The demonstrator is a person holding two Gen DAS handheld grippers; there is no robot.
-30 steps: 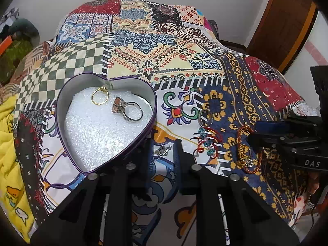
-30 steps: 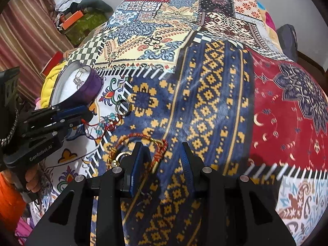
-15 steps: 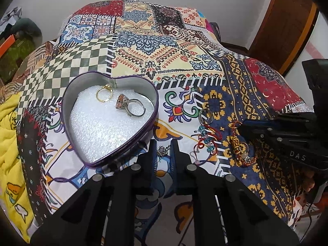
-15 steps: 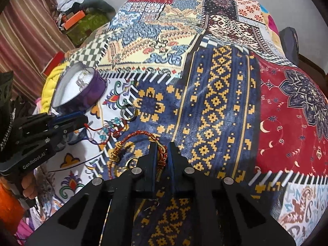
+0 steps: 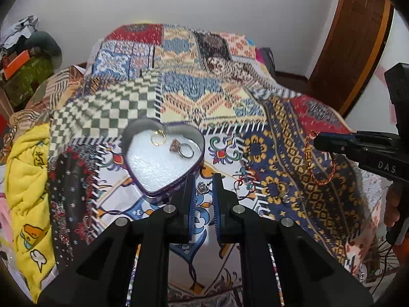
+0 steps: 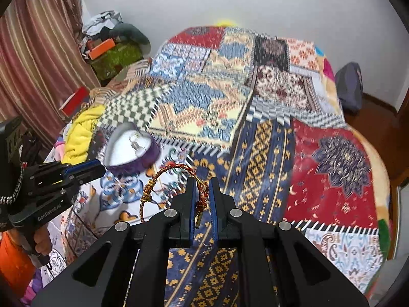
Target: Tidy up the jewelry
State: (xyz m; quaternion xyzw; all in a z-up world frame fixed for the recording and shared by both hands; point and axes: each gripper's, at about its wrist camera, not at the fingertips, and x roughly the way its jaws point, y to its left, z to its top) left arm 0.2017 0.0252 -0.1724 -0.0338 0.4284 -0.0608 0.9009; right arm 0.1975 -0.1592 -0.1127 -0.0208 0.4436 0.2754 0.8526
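A purple heart-shaped tin (image 5: 133, 138) lies on the patchwork bedspread, lined in white, holding a gold ring (image 5: 157, 138) and a stone ring (image 5: 180, 148). It also shows in the right wrist view (image 6: 147, 157). My left gripper (image 5: 203, 179) hovers nearly shut above a small silver crown charm (image 5: 202, 188), just right of the tin's tip. My right gripper (image 6: 202, 183) is shut on a red-and-gold braided bracelet (image 6: 163, 176) and holds it above the bed; the bracelet (image 5: 313, 158) hangs from its tip. A red-and-teal beaded bracelet (image 5: 244, 176) lies between.
A yellow towel (image 5: 25, 168) lies at the bed's left edge. Boxes and clothes (image 6: 110, 48) are piled by the striped curtain (image 6: 30, 58). A wooden door (image 5: 355, 41) stands at the right. A grey bag (image 6: 349, 87) sits on the floor beyond the bed.
My right gripper closed on the braided bracelet and lifted it off the bedspread. Both grippers rose away from the bed; the left one narrowed over the crown charm.
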